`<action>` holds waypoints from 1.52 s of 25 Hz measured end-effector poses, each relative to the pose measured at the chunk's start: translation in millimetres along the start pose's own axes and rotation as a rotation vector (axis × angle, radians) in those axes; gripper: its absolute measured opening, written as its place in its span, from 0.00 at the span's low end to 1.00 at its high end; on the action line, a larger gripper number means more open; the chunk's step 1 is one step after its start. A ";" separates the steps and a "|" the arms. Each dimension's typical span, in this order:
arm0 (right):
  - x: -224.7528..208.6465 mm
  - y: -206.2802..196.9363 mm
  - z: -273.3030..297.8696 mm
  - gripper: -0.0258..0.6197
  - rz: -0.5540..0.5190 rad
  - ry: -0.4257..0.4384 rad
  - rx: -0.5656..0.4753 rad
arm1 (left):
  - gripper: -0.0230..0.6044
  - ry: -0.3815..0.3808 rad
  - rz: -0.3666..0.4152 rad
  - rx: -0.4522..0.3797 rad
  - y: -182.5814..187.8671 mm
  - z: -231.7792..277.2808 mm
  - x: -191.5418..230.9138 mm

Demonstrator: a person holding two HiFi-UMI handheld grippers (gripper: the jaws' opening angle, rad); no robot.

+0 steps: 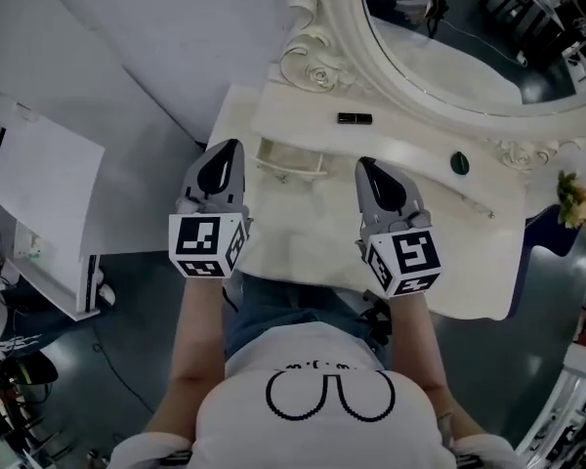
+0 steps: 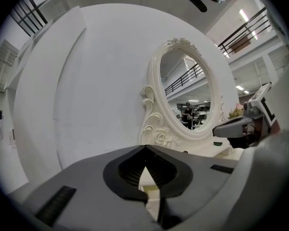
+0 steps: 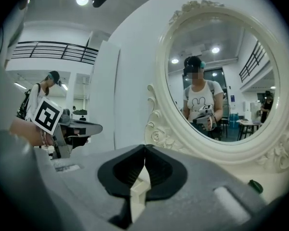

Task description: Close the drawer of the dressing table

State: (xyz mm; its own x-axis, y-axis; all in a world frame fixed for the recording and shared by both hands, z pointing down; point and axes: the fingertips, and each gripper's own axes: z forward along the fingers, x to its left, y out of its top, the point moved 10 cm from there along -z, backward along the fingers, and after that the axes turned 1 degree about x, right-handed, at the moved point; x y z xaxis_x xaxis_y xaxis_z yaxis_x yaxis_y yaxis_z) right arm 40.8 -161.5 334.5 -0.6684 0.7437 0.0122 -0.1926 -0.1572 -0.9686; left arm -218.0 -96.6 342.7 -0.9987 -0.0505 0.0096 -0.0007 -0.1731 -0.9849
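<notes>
Working with the jaws of the left gripper (image 1: 230, 150) and right gripper (image 1: 368, 168) together and empty as they are, set the left tips flat on the front of the drawer (image 1: 291, 161), standing open at 3 o'clock of them on the table (image 1: 313, 234), then push straight toward 12 o'clock, to the mirror (image 1: 449, 66), till flush.

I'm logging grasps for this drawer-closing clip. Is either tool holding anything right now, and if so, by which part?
Nothing is held. The left tool and the right tool each have their jaws closed tip to tip, with nothing between them.
</notes>
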 end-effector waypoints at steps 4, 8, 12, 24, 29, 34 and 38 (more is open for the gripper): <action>10.8 1.0 10.3 0.09 0.035 -0.081 -0.008 | 0.03 -0.068 0.003 0.006 -1.9 12.6 22.0; 27.9 2.9 18.5 0.26 0.079 -0.171 -0.026 | 0.03 -0.136 0.000 0.014 -4.3 21.9 46.3; 45.3 -1.6 32.2 0.45 0.156 -0.202 0.002 | 0.03 -0.183 -0.018 0.029 -10.9 28.0 67.9; 96.6 -49.9 66.0 0.41 0.233 -0.283 0.181 | 0.03 -0.316 -0.045 0.110 -47.9 44.7 100.6; 109.1 -78.0 81.5 0.36 0.283 -0.279 0.258 | 0.03 -0.362 -0.043 0.150 -65.0 47.4 102.6; 119.4 -109.2 101.0 0.34 0.342 -0.275 0.341 | 0.03 -0.399 -0.059 0.181 -81.2 50.7 104.4; 124.8 -127.0 115.0 0.30 0.368 -0.284 0.376 | 0.03 -0.416 -0.056 0.194 -89.4 54.6 108.8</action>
State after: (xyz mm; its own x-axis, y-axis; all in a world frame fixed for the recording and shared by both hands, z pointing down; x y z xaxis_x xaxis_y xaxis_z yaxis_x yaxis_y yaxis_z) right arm -100.8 -123.4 487.5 -0.8954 0.4020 -0.1916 -0.1183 -0.6296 -0.7679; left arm -323.8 -140.3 441.2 -0.8916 -0.4199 0.1693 -0.0044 -0.3661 -0.9306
